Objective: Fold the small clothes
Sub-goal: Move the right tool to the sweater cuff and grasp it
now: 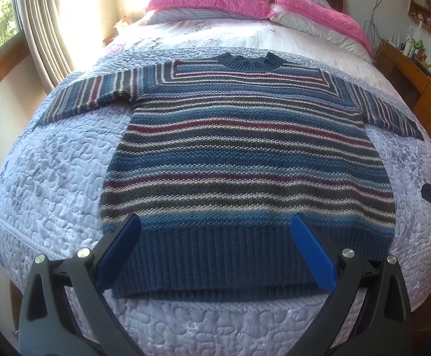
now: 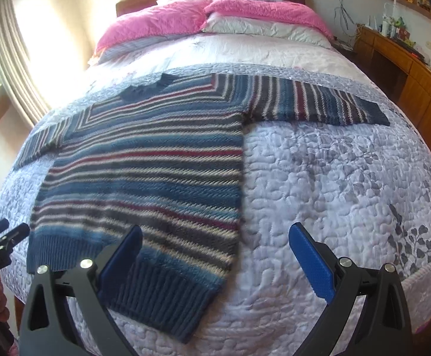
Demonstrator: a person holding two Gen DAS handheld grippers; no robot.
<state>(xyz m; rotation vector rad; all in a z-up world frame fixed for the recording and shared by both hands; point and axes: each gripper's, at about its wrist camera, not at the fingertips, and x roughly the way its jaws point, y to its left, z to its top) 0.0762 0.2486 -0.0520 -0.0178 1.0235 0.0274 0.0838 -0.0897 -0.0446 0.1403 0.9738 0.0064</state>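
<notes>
Striped sweater [image 1: 245, 160] is spread flat on the lavender quilt [image 1: 52, 178], both sleeves out, filling the middle of the left wrist view. Left gripper [image 1: 215, 231] hangs over the hem, fingers wide apart, nothing in them. Right gripper [image 2: 215, 240] is spread open too. Only its view shows the whole right sleeve [image 2: 319, 106] and a desk [image 2: 393, 56] upper right; the sweater sits left of centre.

The sweater [image 1: 245, 160] lies flat on the bed [image 1: 52, 178], sleeves spread sideways, with pillows [image 1: 215, 0] behind its collar.
</notes>
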